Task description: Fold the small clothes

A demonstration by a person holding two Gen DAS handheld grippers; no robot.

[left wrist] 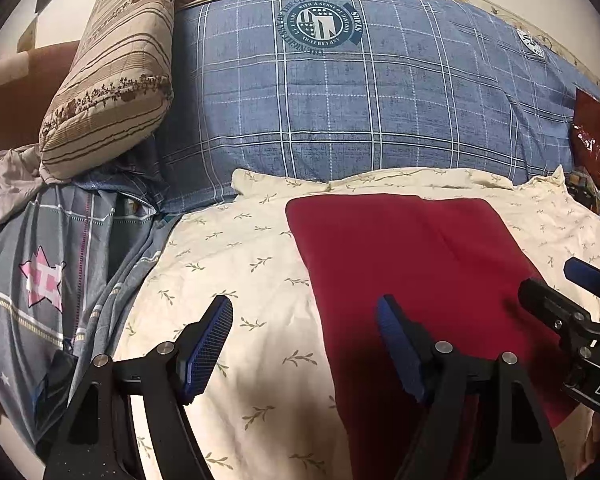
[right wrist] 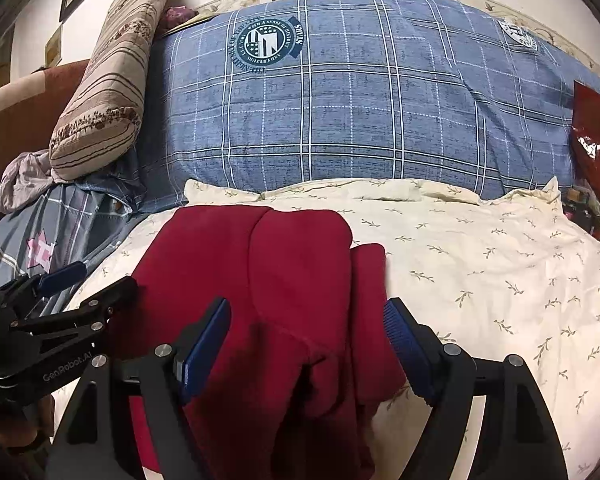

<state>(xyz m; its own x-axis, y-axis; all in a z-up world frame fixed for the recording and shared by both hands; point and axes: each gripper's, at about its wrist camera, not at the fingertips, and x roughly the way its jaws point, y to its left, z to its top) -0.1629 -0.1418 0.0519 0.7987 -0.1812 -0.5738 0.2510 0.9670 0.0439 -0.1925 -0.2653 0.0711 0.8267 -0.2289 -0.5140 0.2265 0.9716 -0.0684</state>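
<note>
Left wrist view: the left tool [left wrist: 305, 344] is seen with its blue-padded fingers [left wrist: 208, 350] spread wide, nothing held between them, hovering over a cream bed sheet printed with small leaf sprigs [left wrist: 236, 264]. A dark red fabric garment [left wrist: 412, 264] is laid flat on that sheet, its near-left edge passing under the tool's right-hand finger. The right tool [left wrist: 560, 292] is seen at the far right of the same view, over the garment's right edge; its state cannot be told from here. Right wrist view: the right tool [right wrist: 306, 346] is shown wide apart, with a raised, bunched fold of the red garment [right wrist: 284, 280] lying between the blue pads [right wrist: 204, 354]; contact with the pads cannot be judged. The left tool [right wrist: 96, 280] is seen at the left, beside the garment's left edge. Behind the sheet a large blue plaid pillow with a round crest print [right wrist: 340, 112] is propped. A beige striped cushion with brown floral trim [left wrist: 108, 80] is leaned to its left. A grey plaid cloth with a pink star [left wrist: 44, 276] is bunched at the left. A red shiny plastic bag [left wrist: 596, 136] is seen at the right.
</note>
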